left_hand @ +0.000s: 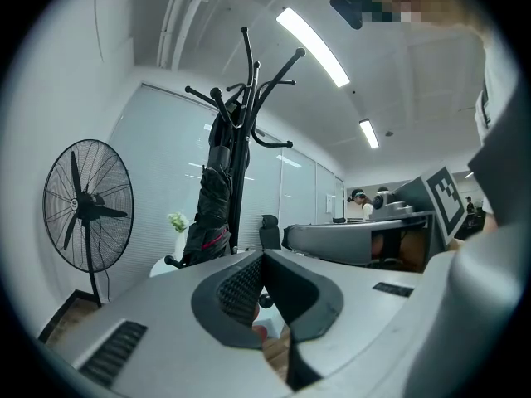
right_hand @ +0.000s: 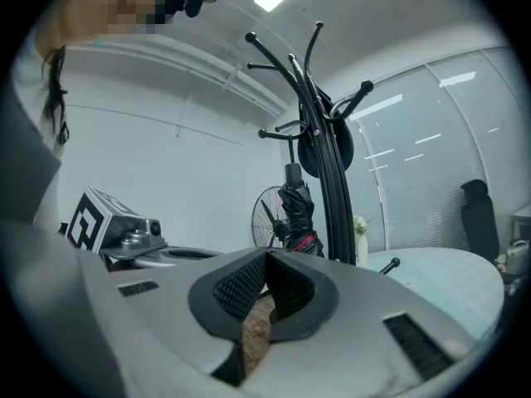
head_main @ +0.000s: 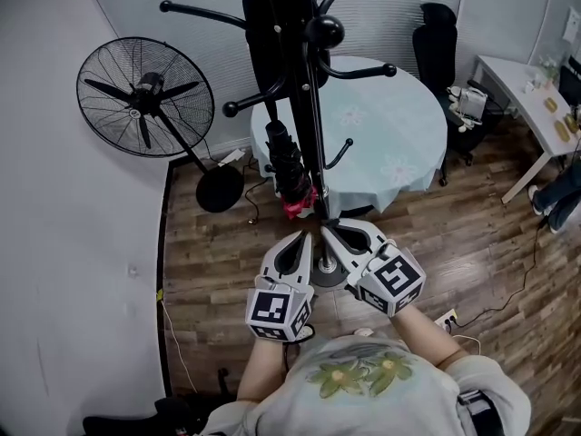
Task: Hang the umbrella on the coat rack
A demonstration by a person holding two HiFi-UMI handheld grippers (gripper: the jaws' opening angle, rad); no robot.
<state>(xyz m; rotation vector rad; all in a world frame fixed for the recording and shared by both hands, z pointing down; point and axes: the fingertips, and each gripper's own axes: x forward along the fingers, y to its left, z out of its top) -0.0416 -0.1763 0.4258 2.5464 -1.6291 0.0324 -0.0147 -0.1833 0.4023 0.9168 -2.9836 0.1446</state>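
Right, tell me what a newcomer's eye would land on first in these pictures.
The black coat rack dominates the middle of the head view, with a folded black umbrella hanging at its pole's left side. Just below, the left gripper and right gripper sit side by side, both shut and empty, near the rack's base. A large pedestal fan stands by the left wall.

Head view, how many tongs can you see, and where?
2. The left tongs sit at lower centre, the right tongs just beside them, both tips near the foot of the coat rack. No others seem hidden.
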